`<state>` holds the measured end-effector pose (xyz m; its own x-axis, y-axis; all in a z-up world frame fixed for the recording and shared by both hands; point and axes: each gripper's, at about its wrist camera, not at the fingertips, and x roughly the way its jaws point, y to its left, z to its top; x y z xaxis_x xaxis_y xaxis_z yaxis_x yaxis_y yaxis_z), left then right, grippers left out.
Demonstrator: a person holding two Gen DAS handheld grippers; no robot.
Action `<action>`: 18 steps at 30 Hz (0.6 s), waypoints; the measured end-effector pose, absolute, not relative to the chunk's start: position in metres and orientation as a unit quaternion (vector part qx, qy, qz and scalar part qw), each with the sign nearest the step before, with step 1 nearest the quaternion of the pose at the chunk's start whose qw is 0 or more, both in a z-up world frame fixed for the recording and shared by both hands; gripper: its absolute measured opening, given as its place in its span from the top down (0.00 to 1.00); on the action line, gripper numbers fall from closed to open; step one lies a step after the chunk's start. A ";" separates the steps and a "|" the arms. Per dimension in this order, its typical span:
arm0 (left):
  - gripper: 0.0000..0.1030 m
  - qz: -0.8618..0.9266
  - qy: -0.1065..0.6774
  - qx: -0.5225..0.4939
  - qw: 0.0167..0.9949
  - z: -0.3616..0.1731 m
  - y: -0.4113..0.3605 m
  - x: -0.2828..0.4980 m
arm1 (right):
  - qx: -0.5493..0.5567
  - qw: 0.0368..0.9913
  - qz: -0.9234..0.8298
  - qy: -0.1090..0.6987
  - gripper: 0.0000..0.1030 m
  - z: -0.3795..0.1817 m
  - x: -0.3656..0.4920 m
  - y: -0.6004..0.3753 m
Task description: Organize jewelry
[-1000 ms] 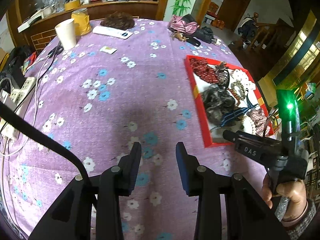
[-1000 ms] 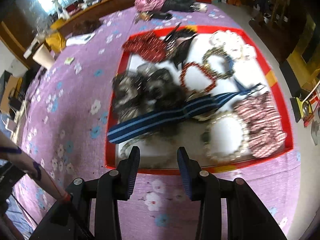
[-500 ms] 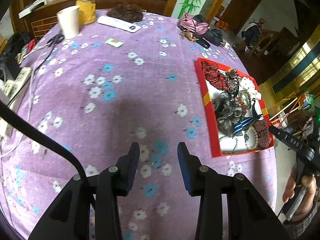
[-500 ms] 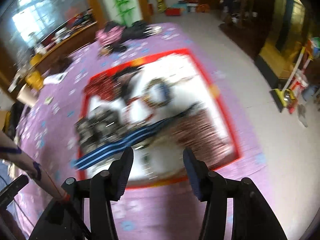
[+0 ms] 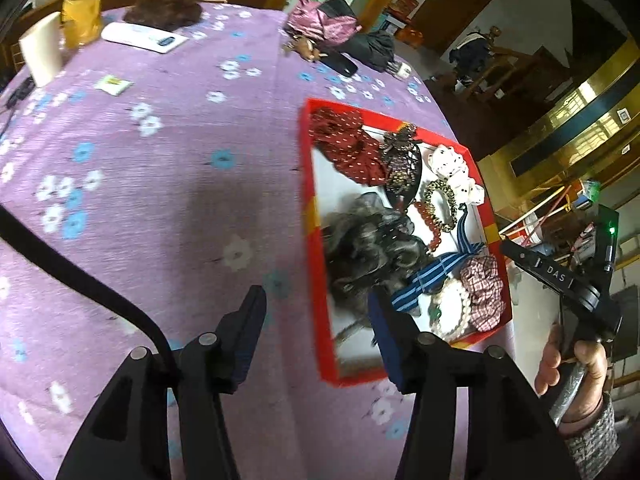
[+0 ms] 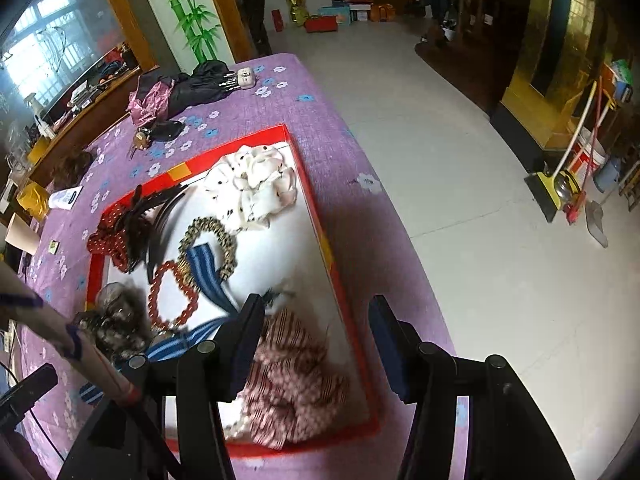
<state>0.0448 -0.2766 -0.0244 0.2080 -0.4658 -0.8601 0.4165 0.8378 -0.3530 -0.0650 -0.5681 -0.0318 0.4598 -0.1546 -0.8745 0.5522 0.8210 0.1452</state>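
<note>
A red tray (image 5: 307, 216) (image 6: 320, 236) lies on the purple flowered tablecloth and holds jewelry and hair pieces: a dark red scrunchie (image 5: 344, 150), a white dotted scrunchie (image 6: 252, 184), a red bead bracelet (image 6: 158, 300), a leopard ring (image 6: 208, 224), a blue striped ribbon (image 5: 432, 276), a grey fluffy scrunchie (image 5: 368, 248) and a checked scrunchie (image 6: 292, 376). My left gripper (image 5: 318, 320) is open and empty above the tray's near left edge. My right gripper (image 6: 316, 332) is open and empty above the tray's right rim, over the checked scrunchie; its body shows in the left wrist view (image 5: 560, 280).
At the table's far side lie a folded umbrella with pink cloth (image 5: 332, 28), a remote (image 5: 144, 38), a paper cup (image 5: 40, 54), a yellow jar (image 5: 82, 20) and a brown hair piece (image 5: 164, 10). The table edge drops to the tiled floor (image 6: 460, 160) on the right.
Both grippers have opened wider. The left has swung right towards the tray. The right has swung right along the tray, over the checked scrunchie and right rim.
</note>
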 end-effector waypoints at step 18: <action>0.95 -0.263 0.572 0.011 0.777 -0.055 -0.307 0.053 | 0.233 0.822 -0.181 0.488 0.93 -0.058 -0.039 -0.601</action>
